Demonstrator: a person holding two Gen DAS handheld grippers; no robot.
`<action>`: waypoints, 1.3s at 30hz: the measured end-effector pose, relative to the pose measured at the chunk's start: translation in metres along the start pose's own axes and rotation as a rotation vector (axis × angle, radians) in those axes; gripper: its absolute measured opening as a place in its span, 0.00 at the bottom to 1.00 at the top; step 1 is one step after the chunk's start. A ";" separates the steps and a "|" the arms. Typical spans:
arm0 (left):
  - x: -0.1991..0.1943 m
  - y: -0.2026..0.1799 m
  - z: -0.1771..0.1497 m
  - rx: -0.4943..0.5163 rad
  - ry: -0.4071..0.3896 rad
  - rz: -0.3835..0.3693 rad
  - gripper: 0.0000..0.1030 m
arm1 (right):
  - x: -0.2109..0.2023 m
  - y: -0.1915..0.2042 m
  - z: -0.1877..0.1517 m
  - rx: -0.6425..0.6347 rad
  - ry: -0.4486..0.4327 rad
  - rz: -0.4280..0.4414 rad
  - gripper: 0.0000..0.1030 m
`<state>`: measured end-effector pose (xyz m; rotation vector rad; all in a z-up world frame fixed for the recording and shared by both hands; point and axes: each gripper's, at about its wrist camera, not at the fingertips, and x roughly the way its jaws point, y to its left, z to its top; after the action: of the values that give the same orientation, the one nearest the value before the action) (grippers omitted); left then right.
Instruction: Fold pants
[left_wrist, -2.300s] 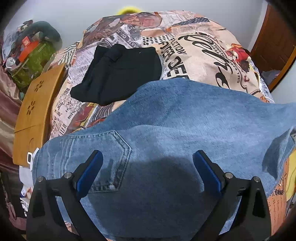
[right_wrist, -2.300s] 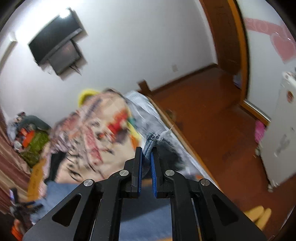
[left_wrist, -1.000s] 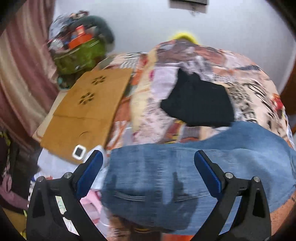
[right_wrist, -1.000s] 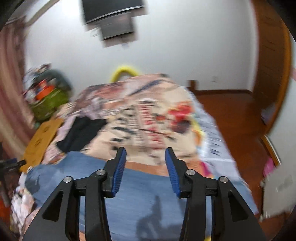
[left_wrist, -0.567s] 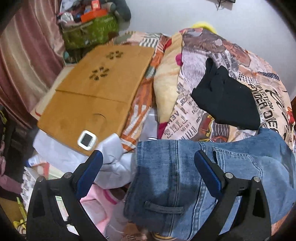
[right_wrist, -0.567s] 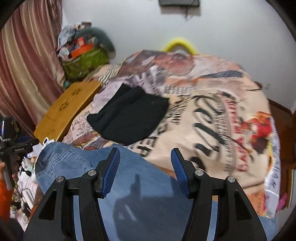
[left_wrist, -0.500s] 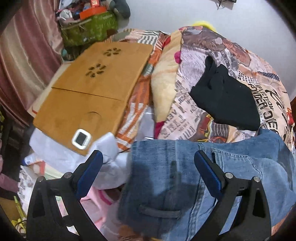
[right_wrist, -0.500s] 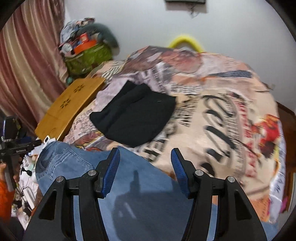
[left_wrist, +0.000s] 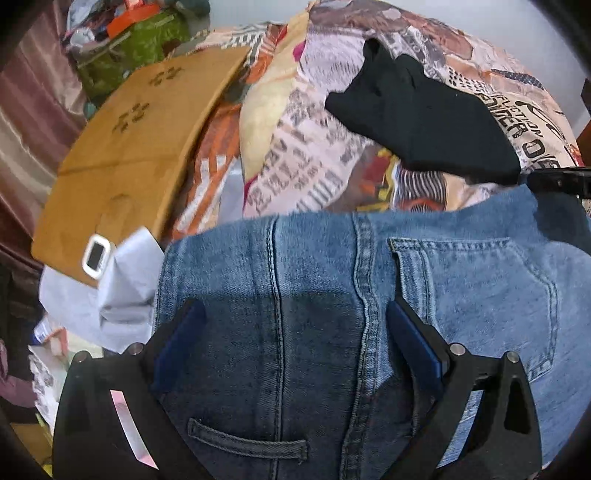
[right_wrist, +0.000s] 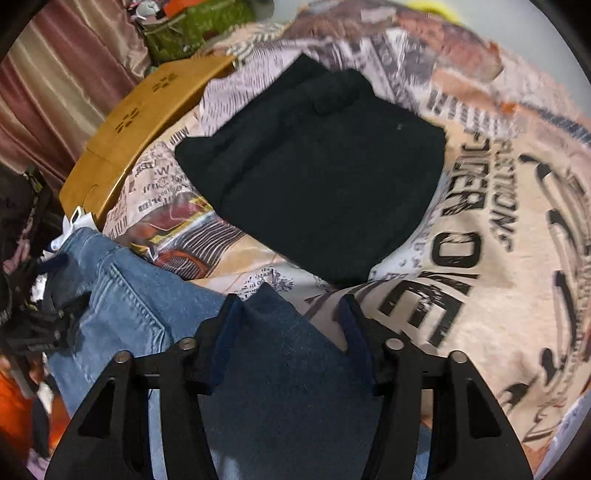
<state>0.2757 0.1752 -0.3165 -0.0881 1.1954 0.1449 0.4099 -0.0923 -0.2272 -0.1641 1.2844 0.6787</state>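
Both grippers had dropped closer to the bed since the earlier frames, and the right one had swung across from the wall and floor side to point down at the bedspread. Its jaws had just been narrowing a little; the left gripper's spread looked unchanged.

From the left wrist, the left gripper hung over the waist end of the blue jeans, its jaws standing wide apart with only flat denim under them and nothing pinched. A back pocket lay just right of the right pad, and a belt loop showed low between the fingers. The jeans lay spread across the near edge of the newspaper-print bedspread, their waist reaching the bed's left side beside a wooden folding board and some white cloth.

From the right wrist, the right gripper stood partly open above a peaked fold of the jeans. That denim point rose between the two pads, lying against the left pad while the right pad looked clear of it; whether the cloth was truly gripped could not be told, and the frame was somewhat blurred. Farther up the bedspread, apart from the jeans, lay a folded black garment, with the wooden board at the left edge and a green bag beyond it
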 end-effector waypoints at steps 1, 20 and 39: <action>0.003 0.000 -0.003 0.001 0.007 -0.004 0.97 | 0.003 0.000 0.000 0.011 0.016 0.029 0.33; -0.016 0.015 -0.025 -0.018 -0.028 0.045 0.95 | -0.019 0.008 -0.006 -0.005 -0.104 -0.089 0.03; -0.054 0.069 -0.094 -0.337 0.068 -0.214 0.95 | -0.116 0.021 -0.151 -0.014 -0.224 -0.109 0.37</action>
<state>0.1591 0.2258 -0.3003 -0.5177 1.2117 0.1548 0.2592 -0.1905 -0.1608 -0.1634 1.0486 0.5955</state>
